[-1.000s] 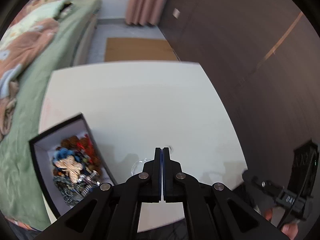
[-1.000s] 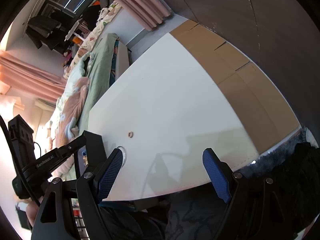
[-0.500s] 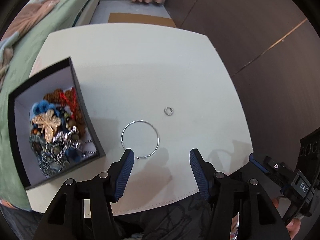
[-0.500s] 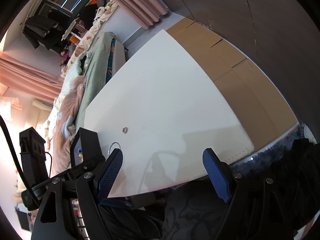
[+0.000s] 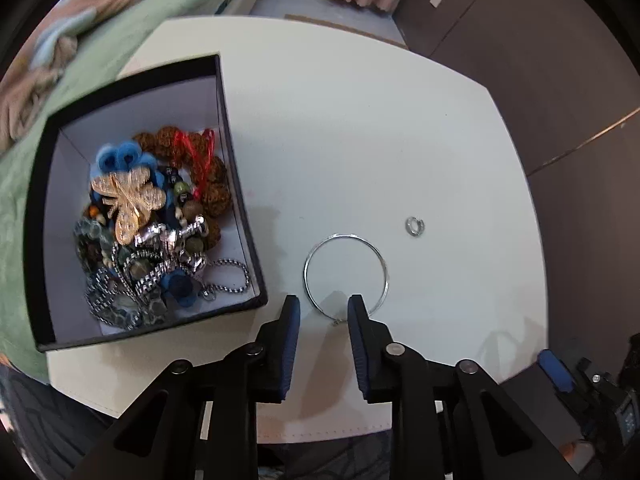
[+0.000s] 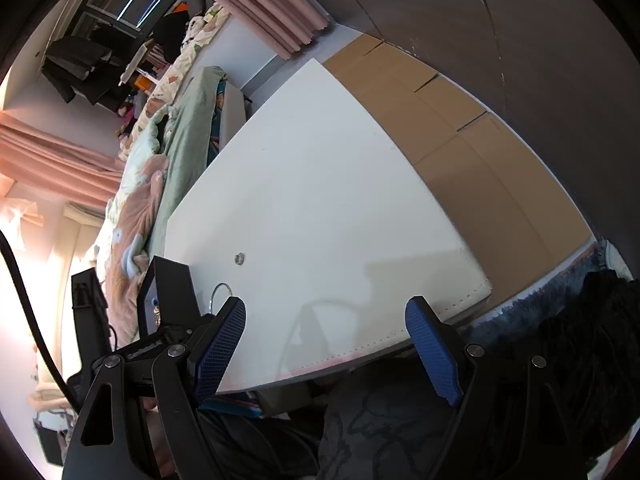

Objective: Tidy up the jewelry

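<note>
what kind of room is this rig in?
Most likely a bedroom: a bed with a green floral quilt runs beside the white table, pink curtains hang behind, and a black box of jewelry sits on the table.

Black box (image 5: 240,184) walls off the bangle's (image 5: 346,276) left.

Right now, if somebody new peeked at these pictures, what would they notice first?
Probably the black box on the white table's left side, heaped with jewelry and topped by a gold butterfly brooch. Next, the thin silver bangle lying on the table just ahead of the open left gripper, with a tiny silver ring to its right.
</note>
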`<action>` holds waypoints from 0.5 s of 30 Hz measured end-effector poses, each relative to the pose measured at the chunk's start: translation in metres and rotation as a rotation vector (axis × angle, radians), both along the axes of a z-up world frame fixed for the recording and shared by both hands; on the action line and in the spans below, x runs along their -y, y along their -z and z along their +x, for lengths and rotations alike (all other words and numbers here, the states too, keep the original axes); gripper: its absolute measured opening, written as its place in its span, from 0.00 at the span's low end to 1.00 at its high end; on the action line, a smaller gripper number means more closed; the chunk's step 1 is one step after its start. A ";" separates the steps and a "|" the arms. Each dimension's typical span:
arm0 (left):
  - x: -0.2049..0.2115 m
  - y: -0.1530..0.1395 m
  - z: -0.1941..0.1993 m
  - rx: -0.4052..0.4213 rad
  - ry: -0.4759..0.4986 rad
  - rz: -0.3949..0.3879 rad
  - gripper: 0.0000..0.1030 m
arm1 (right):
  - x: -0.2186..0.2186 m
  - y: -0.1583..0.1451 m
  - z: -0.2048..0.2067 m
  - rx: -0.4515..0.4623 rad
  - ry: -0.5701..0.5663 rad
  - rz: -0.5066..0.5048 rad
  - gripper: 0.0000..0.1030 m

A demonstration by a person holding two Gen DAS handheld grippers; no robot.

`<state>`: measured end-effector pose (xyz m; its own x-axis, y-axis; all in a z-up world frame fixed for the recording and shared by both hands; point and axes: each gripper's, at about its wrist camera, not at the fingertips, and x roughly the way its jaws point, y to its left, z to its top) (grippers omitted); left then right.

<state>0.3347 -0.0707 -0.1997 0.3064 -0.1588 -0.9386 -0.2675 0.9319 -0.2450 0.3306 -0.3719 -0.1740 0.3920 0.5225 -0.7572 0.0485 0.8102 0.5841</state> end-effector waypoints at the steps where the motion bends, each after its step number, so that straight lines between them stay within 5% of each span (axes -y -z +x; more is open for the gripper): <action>1: 0.004 0.000 0.003 -0.002 0.006 0.022 0.24 | 0.001 0.001 0.000 -0.001 0.003 -0.002 0.80; 8: 0.033 -0.001 0.015 -0.039 0.092 0.166 0.24 | 0.003 0.003 -0.001 -0.007 0.010 0.003 0.80; 15: 0.027 0.001 0.012 -0.087 0.107 0.082 0.24 | 0.007 0.005 -0.002 -0.013 0.017 0.004 0.80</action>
